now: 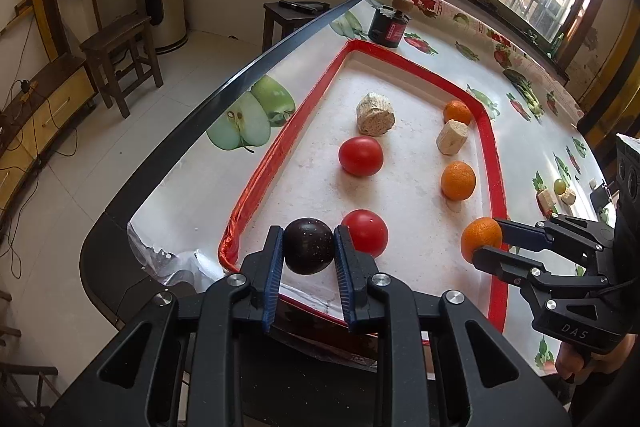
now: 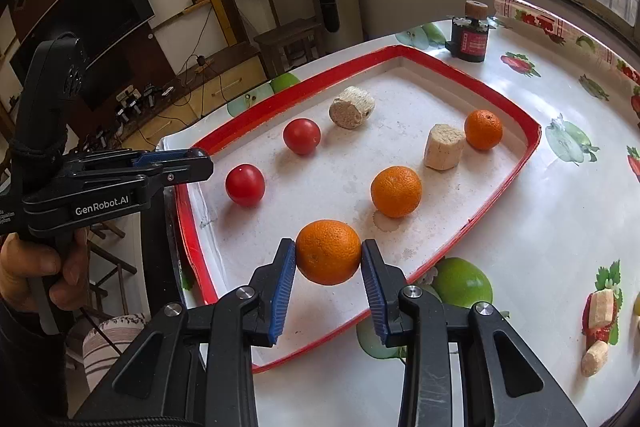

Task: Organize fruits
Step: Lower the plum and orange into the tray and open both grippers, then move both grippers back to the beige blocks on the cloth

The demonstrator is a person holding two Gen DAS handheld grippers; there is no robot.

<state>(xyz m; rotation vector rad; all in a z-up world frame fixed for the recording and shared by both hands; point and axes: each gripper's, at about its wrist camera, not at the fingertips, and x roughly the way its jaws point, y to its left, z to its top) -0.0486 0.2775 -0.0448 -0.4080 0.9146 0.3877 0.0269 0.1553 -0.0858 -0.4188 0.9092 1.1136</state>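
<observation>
My left gripper [image 1: 309,247] is shut on a dark purple round fruit [image 1: 309,246], held over the near left corner of the red-rimmed tray [image 1: 280,147]. My right gripper [image 2: 329,259] is shut on an orange [image 2: 329,251], held above the tray's near right side; the same orange [image 1: 481,239] shows in the left wrist view. On the tray's white floor lie two red tomatoes [image 1: 361,155] [image 1: 366,233] in a left column and two oranges [image 1: 458,181] [image 1: 457,112] in a right column.
Two beige cork-like cylinders [image 1: 375,114] [image 1: 452,137] lie on the tray. A dark jar with a cork lid [image 1: 390,23] stands behind the tray. The fruit-printed tablecloth [image 2: 560,211] covers the table; its dark edge [image 1: 168,155] curves along the left. Small cork pieces [image 2: 596,351] lie at right.
</observation>
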